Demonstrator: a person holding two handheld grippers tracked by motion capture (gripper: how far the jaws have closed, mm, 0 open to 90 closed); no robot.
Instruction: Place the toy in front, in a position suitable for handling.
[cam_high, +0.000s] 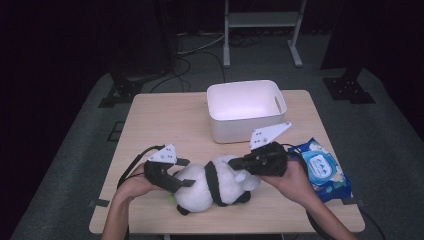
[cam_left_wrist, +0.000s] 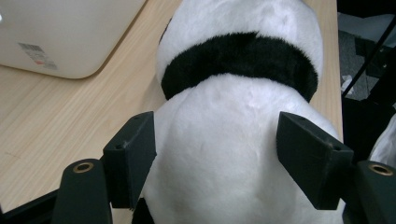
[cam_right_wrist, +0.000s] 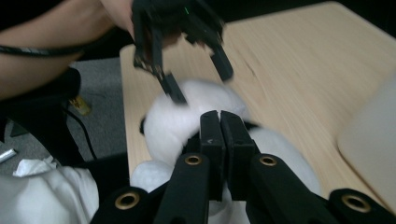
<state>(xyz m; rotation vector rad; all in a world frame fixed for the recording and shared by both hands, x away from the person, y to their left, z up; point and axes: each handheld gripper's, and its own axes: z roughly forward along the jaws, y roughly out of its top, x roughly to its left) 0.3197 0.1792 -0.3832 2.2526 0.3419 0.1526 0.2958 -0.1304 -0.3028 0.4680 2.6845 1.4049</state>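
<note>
A black-and-white panda plush (cam_high: 200, 192) lies on its side near the front of the wooden table (cam_high: 165, 120). My left gripper (cam_high: 187, 172) is open, its jaws either side of the plush's white body (cam_left_wrist: 224, 135), just behind the black band. My right gripper (cam_high: 234, 162) is shut at the plush's other end, jaws pressed together just over the white fur (cam_right_wrist: 168, 126). I cannot tell whether any fur is pinched between them. The right gripper view looks past my right gripper (cam_right_wrist: 219, 119) to the left gripper (cam_right_wrist: 201, 81), spread over the plush.
A white plastic bin (cam_high: 245, 127) stands behind the plush at the table's middle back, with its corner in the left gripper view (cam_left_wrist: 60, 37). A blue pack of wipes (cam_high: 320, 167) lies at the right edge. Dark floor, cables and stands surround the table.
</note>
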